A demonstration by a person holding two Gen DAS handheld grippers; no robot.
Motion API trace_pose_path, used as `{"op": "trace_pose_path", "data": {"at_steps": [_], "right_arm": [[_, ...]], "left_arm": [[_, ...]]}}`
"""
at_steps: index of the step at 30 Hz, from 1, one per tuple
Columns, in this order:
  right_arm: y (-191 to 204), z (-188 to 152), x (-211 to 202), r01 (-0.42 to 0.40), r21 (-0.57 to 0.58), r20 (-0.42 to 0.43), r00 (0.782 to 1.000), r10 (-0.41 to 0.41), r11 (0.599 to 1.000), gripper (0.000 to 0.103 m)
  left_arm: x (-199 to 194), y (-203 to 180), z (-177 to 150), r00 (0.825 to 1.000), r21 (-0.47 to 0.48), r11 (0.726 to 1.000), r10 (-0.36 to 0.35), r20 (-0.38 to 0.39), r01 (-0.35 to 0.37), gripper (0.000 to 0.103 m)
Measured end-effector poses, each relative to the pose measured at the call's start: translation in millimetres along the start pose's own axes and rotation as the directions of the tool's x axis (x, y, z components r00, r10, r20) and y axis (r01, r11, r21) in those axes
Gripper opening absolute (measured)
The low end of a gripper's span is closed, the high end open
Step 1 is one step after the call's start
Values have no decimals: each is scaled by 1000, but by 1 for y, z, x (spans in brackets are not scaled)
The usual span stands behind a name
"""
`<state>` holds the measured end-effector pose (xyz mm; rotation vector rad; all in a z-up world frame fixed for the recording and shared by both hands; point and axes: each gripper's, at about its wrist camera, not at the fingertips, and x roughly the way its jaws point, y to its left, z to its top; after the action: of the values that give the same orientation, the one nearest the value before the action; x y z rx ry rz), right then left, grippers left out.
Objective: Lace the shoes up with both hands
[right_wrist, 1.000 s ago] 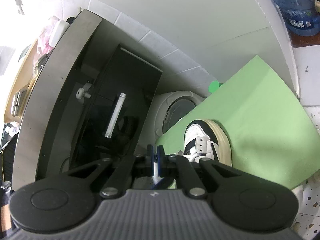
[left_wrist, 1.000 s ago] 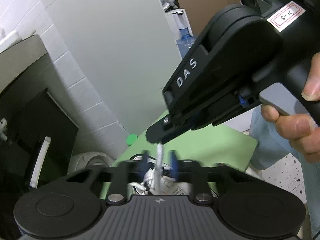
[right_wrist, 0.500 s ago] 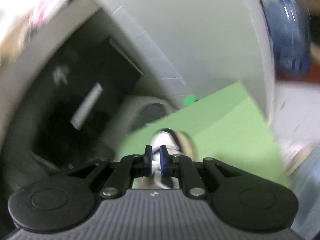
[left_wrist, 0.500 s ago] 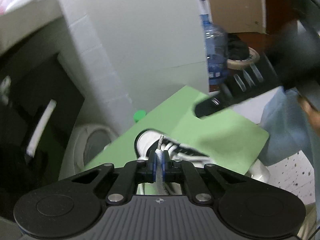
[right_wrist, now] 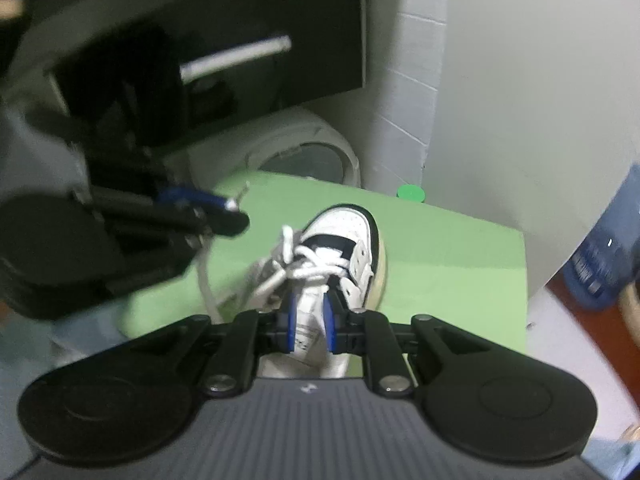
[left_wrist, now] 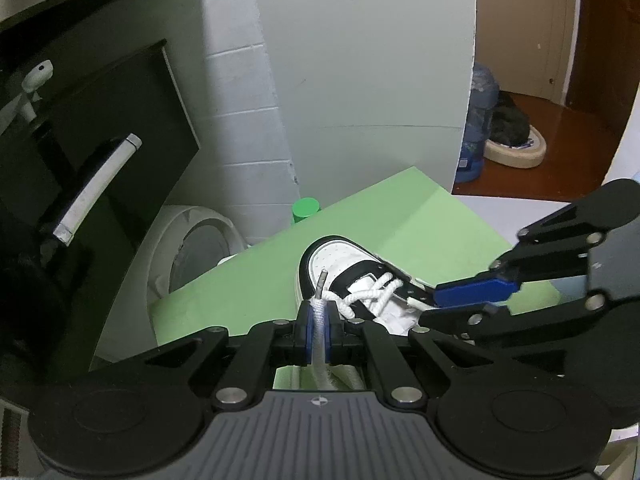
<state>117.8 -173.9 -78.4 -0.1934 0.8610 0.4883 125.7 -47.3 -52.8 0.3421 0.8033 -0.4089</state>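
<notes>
Both hand-held grippers are seen over a green tabletop (left_wrist: 420, 216), with the shoe (left_wrist: 340, 258) taken as the landmark. Left of the shoe's laced part, the left hand-held gripper (left_wrist: 318, 330) is pressed together on a white lace (left_wrist: 319, 316), whose grey tip (left_wrist: 321, 282) sticks up in front of the toe. From the shoe's right side the right hand-held gripper (left_wrist: 430, 306) is reached in at the eyelets; in its own blurred view its blue pads (right_wrist: 291, 320) are spread either side of the white tongue (right_wrist: 310, 312), nothing pinched. Beyond the toe, a small green cap (left_wrist: 306, 209) is seen at the tabletop's far edge.
</notes>
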Motion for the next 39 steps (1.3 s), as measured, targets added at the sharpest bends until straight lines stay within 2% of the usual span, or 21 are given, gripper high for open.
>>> {"op": "trace_pose_path", "data": {"at_steps": [2, 4, 8, 10, 11, 13, 15, 16, 17, 19, 22, 23, 26, 28, 30, 32, 35, 39], "right_arm": [[4, -1, 6, 26, -62, -10, 1000, -26, 998, 16], [8, -2, 10, 54, -118, -18, 998, -56, 992, 22], [18, -5, 16, 107, -222, -25, 993, -115, 969, 29], [20, -5, 17, 119, -240, -23, 992, -128, 964, 27], [19, -5, 16, 131, -234, -22, 990, -140, 963, 17], [7, -2, 15, 137, -159, -31, 989, -143, 978, 13], [-14, 4, 12, 99, 9, -57, 994, -98, 995, 12], [-26, 6, 11, 63, 119, -69, 996, -55, 991, 12], [-40, 8, 10, 22, 230, -77, 997, -5, 973, 12], [-64, 6, 11, -51, 412, -75, 993, 89, 910, 12], [-85, -2, 12, -109, 556, -52, 985, 165, 824, 12], [-90, -4, 12, -124, 593, -44, 982, 185, 796, 12], [-108, -13, 17, -166, 700, -12, 970, 244, 695, 12], [-117, -19, 20, -188, 755, 11, 962, 274, 628, 12], [-125, -24, 25, -202, 790, 29, 955, 294, 579, 12], [-128, -26, 28, -210, 805, 38, 951, 305, 555, 12], [-127, -28, 30, -219, 812, 43, 947, 319, 541, 12], [-131, -32, 32, -226, 824, 52, 943, 329, 519, 12]], "left_arm": [[2, 3, 1, 1000, 4, 1000, -16, 0, 16, 5], [3, 5, 2, 1000, 8, 999, -31, 0, 31, 5], [5, -1, 4, 999, 92, 994, -50, -1, 49, 5], [7, -7, 5, 998, 146, 988, -59, 1, 58, 5], [8, -11, 5, 998, 173, 983, -64, 1, 63, 5], [10, -18, 5, 998, 226, 972, -67, 0, 65, 5], [14, -27, 5, 997, 281, 957, -71, -10, 71, 5], [16, -31, 4, 997, 308, 949, -72, -16, 74, 5], [19, -37, 3, 997, 338, 938, -71, -21, 74, 5], [24, -48, 2, 997, 401, 913, -67, -32, 74, 5], [32, -61, 0, 997, 478, 875, -58, -55, 77, 5], [35, -64, 1, 996, 485, 870, -61, -71, 88, 5], [46, -65, 4, 992, 455, 884, -64, -112, 109, 5], [52, -63, 6, 990, 413, 904, -66, -128, 114, 5], [55, -59, 7, 988, 360, 925, -72, -137, 117, 5], [56, -55, 6, 987, 317, 941, -75, -145, 118, 5], [60, -45, 5, 982, 233, 964, -89, -169, 127, 5], [73, -45, 10, 972, 167, 975, -111, -207, 147, 5]]}}
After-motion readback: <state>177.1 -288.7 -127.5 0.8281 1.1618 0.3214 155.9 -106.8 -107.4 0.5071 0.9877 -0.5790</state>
